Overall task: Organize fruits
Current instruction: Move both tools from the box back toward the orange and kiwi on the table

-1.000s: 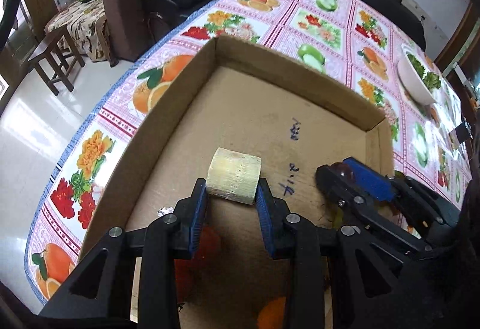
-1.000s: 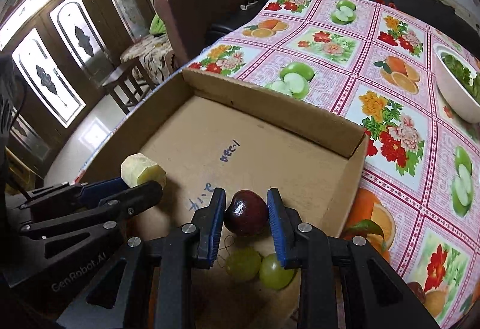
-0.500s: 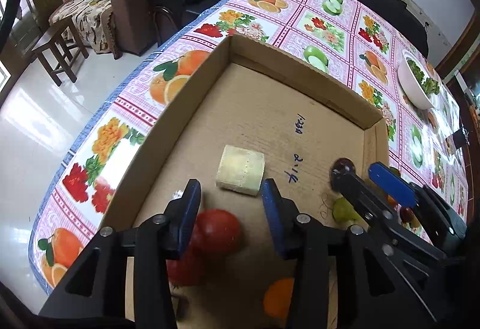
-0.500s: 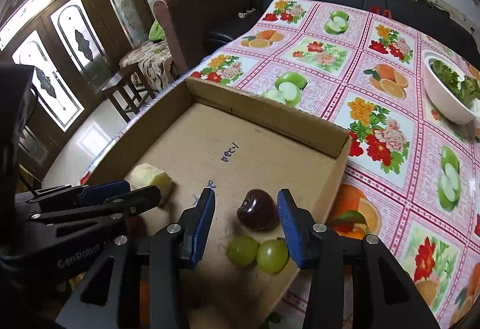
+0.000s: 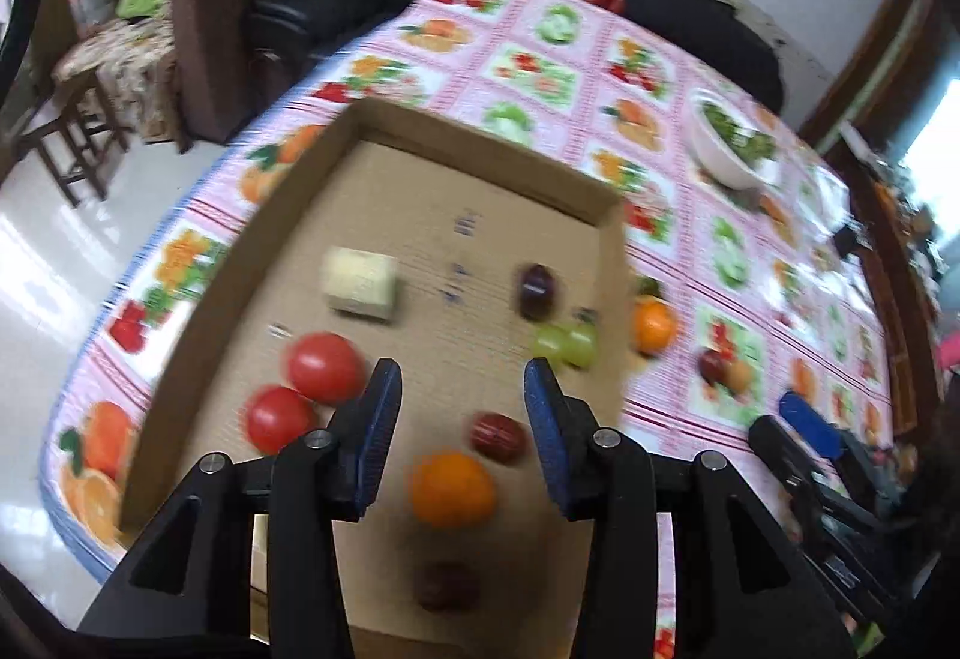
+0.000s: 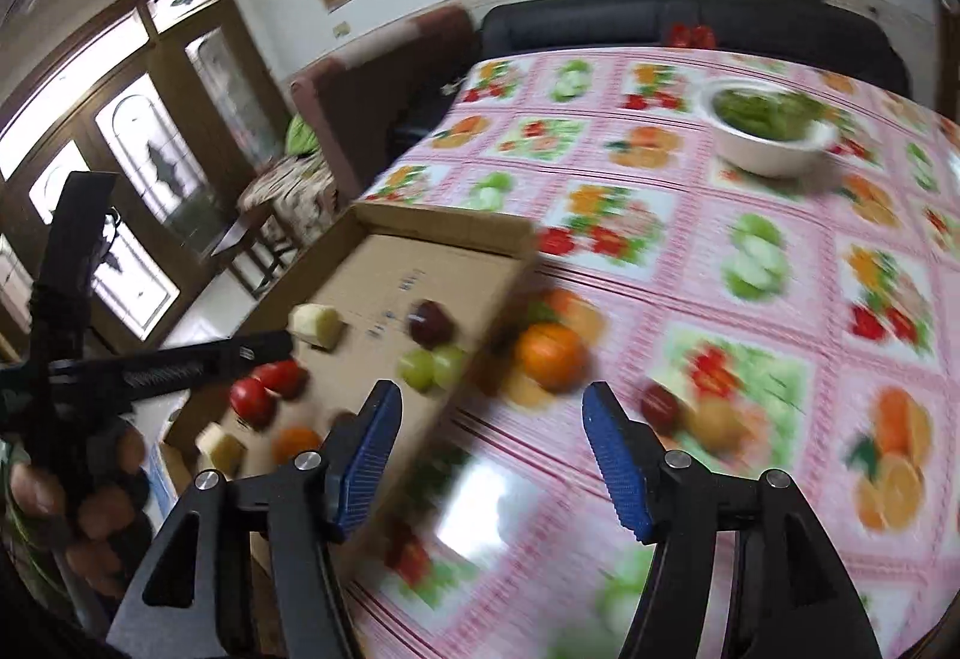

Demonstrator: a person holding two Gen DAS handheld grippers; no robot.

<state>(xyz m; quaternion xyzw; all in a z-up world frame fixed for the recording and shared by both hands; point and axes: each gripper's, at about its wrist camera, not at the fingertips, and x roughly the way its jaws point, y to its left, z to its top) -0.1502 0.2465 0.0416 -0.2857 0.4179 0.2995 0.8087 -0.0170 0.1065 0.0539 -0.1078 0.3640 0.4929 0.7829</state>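
Note:
A shallow cardboard box (image 5: 480, 143) holds a pale yellow chunk (image 5: 360, 282), a dark plum (image 5: 536, 290), two green grapes (image 5: 564, 344), two tomatoes (image 5: 324, 366), an orange (image 5: 451, 488) and a red date (image 5: 497, 436). My left gripper (image 5: 462, 383) hangs open above the box floor and grips nothing. My right gripper (image 6: 489, 407) is over the tablecloth beside the box's right wall (image 6: 480, 299); its jaws are opening with nothing between them. On the cloth ahead lie a loose orange (image 6: 549, 356), a red fruit (image 6: 660, 407) and a yellowish fruit (image 6: 714, 422).
A white bowl of greens (image 6: 768, 131) stands far back on the fruit-print tablecloth (image 6: 780, 299). A dark sofa and a brown armchair line the table's far side. The left table edge (image 5: 120, 299) drops to a tiled floor. A hand (image 6: 36, 491) holds the left gripper.
The left gripper let go of the pale chunk and drew back and up. The right gripper released the dark plum, opened wide and swung right, out of the box over the cloth.

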